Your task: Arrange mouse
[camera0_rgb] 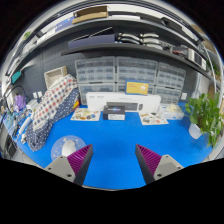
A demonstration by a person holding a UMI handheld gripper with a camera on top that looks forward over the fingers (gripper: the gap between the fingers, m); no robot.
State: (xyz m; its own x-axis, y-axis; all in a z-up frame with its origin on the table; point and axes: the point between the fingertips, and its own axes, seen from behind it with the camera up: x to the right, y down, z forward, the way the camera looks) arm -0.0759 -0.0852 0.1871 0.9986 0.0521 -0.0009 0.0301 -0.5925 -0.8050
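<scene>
the gripper (pixel 112 165) hangs above a bright blue tabletop (pixel 115 140), its two fingers spread wide apart with nothing between them; the purple-pink pads (pixel 80 158) face each other across bare blue surface. just off the left finger, touching nothing, lies a small pale rounded thing (pixel 66 148) that looks like the mouse, though it is too small to be sure of. beyond the fingers, at the far side of the tabletop, stands a long white box-like unit (pixel 122 101) with a dark device (pixel 115 108) in front of it and a yellow-orange box (pixel 137 88) on top. flat pale trays or boards with small items lie to either side of it: one on the left (pixel 85 115), one on the right (pixel 153 119). a patterned cloth (pixel 52 106) is draped over something at the left of the tabletop. a green leafy plant (pixel 205 115) in a pale pot stands at the right. behind everything rise grey drawer cabinets (pixel 130 72) and shelving (pixel 120 35) loaded with boxes.
</scene>
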